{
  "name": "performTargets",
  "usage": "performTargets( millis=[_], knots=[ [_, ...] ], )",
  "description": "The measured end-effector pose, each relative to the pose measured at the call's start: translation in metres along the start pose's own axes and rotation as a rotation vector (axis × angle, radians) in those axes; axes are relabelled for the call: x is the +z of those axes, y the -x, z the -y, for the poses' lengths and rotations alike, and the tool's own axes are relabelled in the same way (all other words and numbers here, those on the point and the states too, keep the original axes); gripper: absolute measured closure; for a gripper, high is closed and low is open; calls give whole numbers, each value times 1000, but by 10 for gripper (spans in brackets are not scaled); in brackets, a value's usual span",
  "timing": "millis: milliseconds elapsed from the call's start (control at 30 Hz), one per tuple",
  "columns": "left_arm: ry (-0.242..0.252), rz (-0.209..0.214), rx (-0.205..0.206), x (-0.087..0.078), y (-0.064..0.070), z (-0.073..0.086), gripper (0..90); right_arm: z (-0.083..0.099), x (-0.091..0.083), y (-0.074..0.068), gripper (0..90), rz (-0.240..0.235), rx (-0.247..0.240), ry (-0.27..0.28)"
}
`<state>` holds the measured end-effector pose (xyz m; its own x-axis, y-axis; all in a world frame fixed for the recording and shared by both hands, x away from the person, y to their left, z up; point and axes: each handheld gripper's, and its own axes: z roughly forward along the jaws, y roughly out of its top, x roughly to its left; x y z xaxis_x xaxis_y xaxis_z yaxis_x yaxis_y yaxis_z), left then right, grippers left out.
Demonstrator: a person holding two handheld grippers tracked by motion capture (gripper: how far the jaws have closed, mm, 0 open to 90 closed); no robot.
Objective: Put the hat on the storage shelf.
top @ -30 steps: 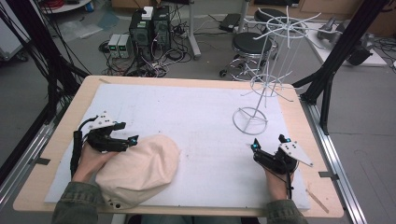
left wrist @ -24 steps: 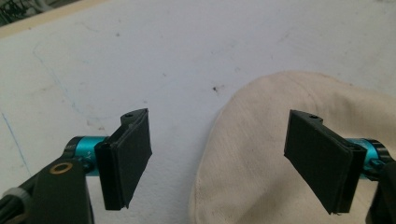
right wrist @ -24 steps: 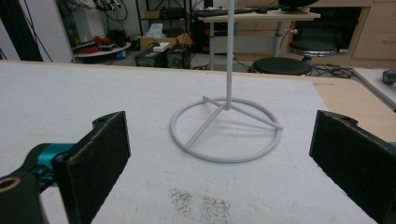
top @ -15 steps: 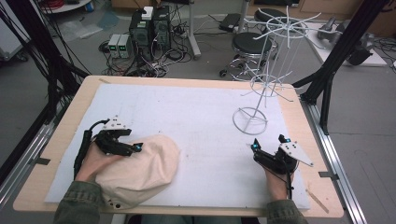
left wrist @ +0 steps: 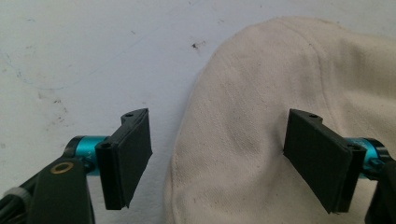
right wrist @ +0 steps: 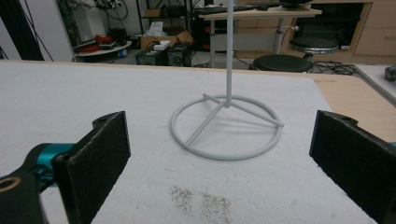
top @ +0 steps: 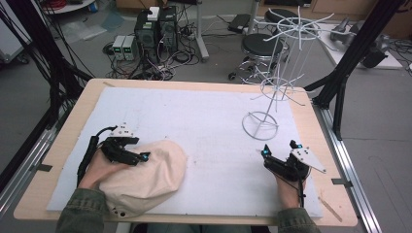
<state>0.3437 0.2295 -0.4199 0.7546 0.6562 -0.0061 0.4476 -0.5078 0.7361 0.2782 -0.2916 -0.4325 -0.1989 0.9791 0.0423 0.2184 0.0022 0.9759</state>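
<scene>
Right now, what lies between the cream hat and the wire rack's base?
Nothing: the high view shows bare white mat between the cream hat and the wire rack's base.

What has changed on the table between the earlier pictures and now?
The left claw has moved rightward over the cap; its open jaws now straddle the cap's edge without closing. The right claw stayed open near the table's right front, and the white wire stand and the cap kept their places.
</scene>
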Motion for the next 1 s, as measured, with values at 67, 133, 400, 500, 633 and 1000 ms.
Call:
performTargets(
  millis=[67,133,400,500,633,1000],
  knots=[
    [-10,0,8,2,1,0,230,0,0,0,42,0,2,0],
    [-32,17,12,4,2,1,226,0,0,0,41,0,8,-1],
    [-118,26,52,12,6,4,225,0,0,1,41,-1,12,1],
    [-144,15,64,17,8,5,213,0,-1,1,41,0,12,1],
    [-140,-4,72,17,10,5,203,0,-1,2,41,3,13,4],
    [-106,28,38,16,8,8,306,0,-2,2,41,7,19,4]
  ],
)
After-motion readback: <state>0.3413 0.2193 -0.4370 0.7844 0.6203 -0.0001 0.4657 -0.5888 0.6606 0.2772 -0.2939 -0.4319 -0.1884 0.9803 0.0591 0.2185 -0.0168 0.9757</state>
